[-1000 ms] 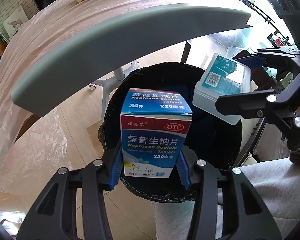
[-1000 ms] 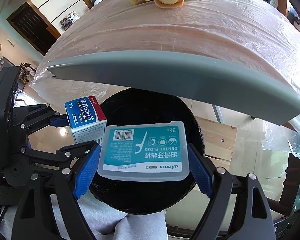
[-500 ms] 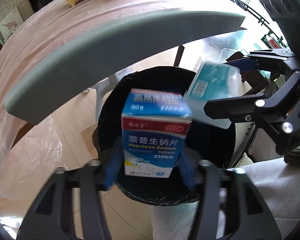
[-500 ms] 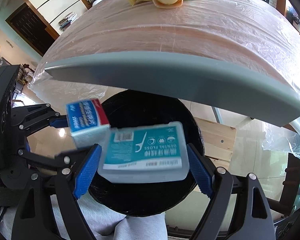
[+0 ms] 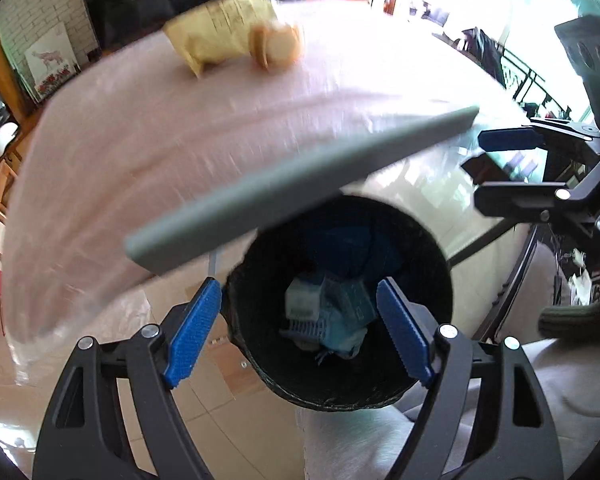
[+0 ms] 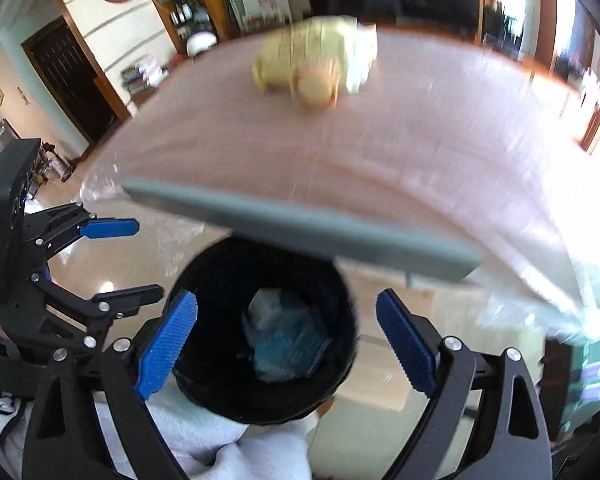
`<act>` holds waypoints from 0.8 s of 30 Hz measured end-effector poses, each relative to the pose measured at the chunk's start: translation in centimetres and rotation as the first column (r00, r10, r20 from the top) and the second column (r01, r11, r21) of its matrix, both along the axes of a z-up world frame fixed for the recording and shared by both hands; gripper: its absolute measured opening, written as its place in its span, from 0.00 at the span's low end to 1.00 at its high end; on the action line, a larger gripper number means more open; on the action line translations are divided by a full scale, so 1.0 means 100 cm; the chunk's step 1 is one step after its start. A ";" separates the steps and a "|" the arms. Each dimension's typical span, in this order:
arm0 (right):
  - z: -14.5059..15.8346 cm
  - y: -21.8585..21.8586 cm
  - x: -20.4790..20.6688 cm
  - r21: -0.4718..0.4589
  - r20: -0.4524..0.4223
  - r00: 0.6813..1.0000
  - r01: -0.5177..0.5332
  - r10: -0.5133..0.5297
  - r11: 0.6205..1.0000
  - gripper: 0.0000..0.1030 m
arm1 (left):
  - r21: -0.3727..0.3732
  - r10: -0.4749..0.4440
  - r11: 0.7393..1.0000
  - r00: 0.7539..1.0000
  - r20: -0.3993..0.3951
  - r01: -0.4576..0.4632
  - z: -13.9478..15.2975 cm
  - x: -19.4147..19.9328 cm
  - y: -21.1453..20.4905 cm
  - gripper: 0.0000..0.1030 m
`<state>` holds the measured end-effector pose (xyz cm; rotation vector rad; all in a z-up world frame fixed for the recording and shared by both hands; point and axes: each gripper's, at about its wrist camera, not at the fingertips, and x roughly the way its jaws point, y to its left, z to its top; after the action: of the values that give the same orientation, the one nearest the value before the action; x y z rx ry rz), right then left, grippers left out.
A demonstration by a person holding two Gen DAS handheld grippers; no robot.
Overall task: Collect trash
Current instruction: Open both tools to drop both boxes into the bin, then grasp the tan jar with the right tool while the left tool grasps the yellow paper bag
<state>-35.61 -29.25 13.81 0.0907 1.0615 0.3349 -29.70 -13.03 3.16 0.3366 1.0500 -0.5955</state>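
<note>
Both grippers angled steeply down over round black bin [image 5: 340, 392], jaws opening, nothing between pads. Left gripper [image 5: 300, 332]; right gripper [image 6: 288, 344]: ridged blue pads, black frames. Table [image 5: 140, 152]: grey edge, crinkled clear film. Boxy trash [image 5: 324, 312] lies on bin bottom. Yellow bag [image 5: 220, 32] on table, blurred.

Both wrist views steeply down, sharing bin [image 5: 340, 360].
</note>
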 end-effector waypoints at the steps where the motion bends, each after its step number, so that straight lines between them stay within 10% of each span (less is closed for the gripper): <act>1: 0.009 -0.003 -0.002 -0.008 0.031 0.999 0.007 -0.007 1.000 0.90 | -0.012 0.006 1.000 1.000 0.014 -0.006 0.008 0.001 0.002 0.79; 10: 0.058 -0.004 0.028 -0.035 0.256 0.959 0.136 -0.122 0.990 0.96 | -0.096 0.186 0.981 0.958 0.216 -0.169 0.072 0.046 0.015 0.98; 16: 0.043 0.011 0.069 0.017 0.205 0.970 0.129 -0.130 0.991 0.96 | -0.118 0.237 0.970 0.941 0.243 -0.214 0.085 0.099 0.006 0.98; 24: 0.013 0.035 0.117 0.040 0.112 0.982 0.149 -0.152 0.988 0.96 | -0.125 0.125 0.986 0.985 0.117 -0.110 0.071 0.166 -0.011 0.98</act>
<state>-23.95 -25.79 15.12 0.1772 0.9293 0.2174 -13.14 -14.12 10.29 0.2034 0.9041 -0.5218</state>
